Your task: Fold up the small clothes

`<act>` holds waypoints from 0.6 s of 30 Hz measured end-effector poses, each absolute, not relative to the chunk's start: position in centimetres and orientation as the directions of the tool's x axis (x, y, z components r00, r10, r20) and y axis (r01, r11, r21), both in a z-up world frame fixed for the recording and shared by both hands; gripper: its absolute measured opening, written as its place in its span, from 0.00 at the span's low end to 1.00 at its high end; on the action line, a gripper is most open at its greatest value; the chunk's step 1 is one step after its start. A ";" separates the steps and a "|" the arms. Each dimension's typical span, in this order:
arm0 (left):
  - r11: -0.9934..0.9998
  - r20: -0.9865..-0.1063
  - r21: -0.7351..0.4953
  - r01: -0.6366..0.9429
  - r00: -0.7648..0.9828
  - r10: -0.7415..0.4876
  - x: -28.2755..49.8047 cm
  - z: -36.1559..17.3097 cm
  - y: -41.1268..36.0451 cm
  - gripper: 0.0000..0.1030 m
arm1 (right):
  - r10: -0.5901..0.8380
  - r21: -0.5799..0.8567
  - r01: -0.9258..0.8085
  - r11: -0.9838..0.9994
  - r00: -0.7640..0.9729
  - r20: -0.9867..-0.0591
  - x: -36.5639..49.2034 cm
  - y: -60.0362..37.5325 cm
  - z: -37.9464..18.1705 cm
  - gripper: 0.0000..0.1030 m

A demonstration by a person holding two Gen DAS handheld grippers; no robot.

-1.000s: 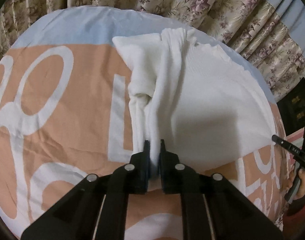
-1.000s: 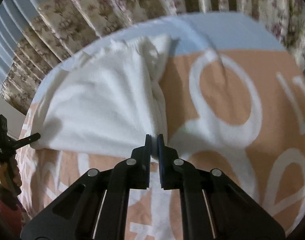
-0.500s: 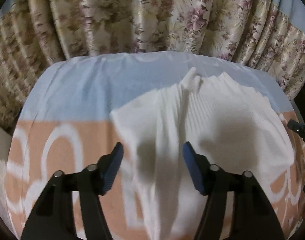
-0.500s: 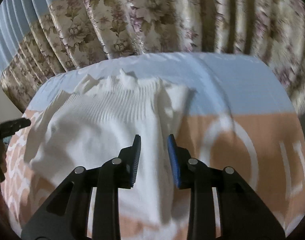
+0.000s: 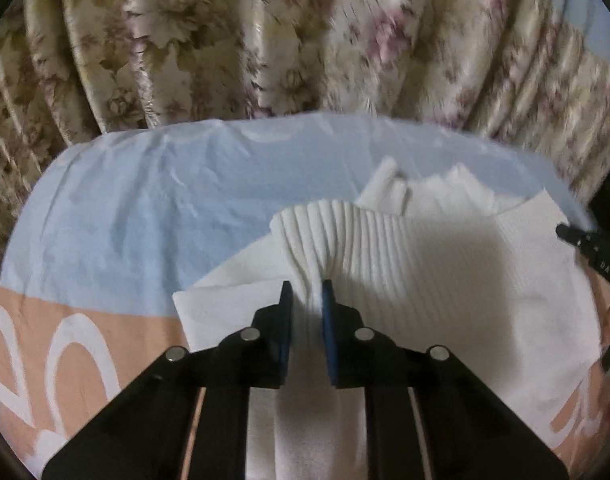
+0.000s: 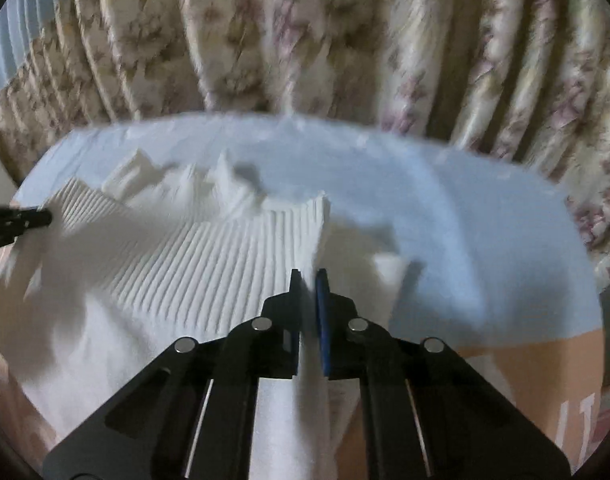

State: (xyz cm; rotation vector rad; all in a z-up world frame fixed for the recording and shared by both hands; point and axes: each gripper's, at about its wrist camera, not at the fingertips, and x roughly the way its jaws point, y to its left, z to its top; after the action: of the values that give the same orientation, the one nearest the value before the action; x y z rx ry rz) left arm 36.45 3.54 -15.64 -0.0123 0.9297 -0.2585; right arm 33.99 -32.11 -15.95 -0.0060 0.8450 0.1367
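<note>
White ribbed garment (image 5: 445, 280) lies flat on the bed sheet (image 5: 145, 216), ribbed hem at the far side. Left gripper (image 5: 305, 300) clamped on its left hem corner, right gripper (image 6: 308, 284) on the right; both equally near. Floral curtain (image 5: 265, 40) behind.

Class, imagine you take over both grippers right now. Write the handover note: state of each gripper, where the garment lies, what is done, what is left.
Left gripper: shut on the white ribbed garment, pinching a bunched ribbed edge on its left side.
Right gripper: shut on the same garment, at its right ribbed corner.
The garment lies on the blue and peach bedsheet, its far part near the floral curtain.
Done: both ribbed corners are gripped, with cloth already layered underneath.
Left: probably carry this edge over, lay it flat, release and smooth.
</note>
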 end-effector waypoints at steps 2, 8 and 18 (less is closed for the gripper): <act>0.965 -0.797 -0.157 0.208 0.550 -0.248 36.9 -16.4 4.0 0.14 | 0.128 0.084 -0.097 0.992 0.671 -0.730 33.9 -32.9 -15.9 0.07; 0.958 -0.803 -0.233 0.164 0.524 -0.285 38.0 -17.2 5.4 0.48 | 0.152 0.129 -0.082 0.988 0.611 -0.777 35.2 -33.8 -18.4 0.09; 0.978 -0.747 0.142 0.151 0.665 0.005 30.6 -12.5 1.3 0.82 | 0.215 0.125 -0.181 0.976 0.656 -0.723 29.7 -32.4 -13.8 0.43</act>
State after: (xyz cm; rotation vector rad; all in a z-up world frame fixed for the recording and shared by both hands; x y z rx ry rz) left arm 30.62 1.32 -12.45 0.1985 0.8402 -0.0828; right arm 29.71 -32.35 -13.84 0.0434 0.8250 0.2241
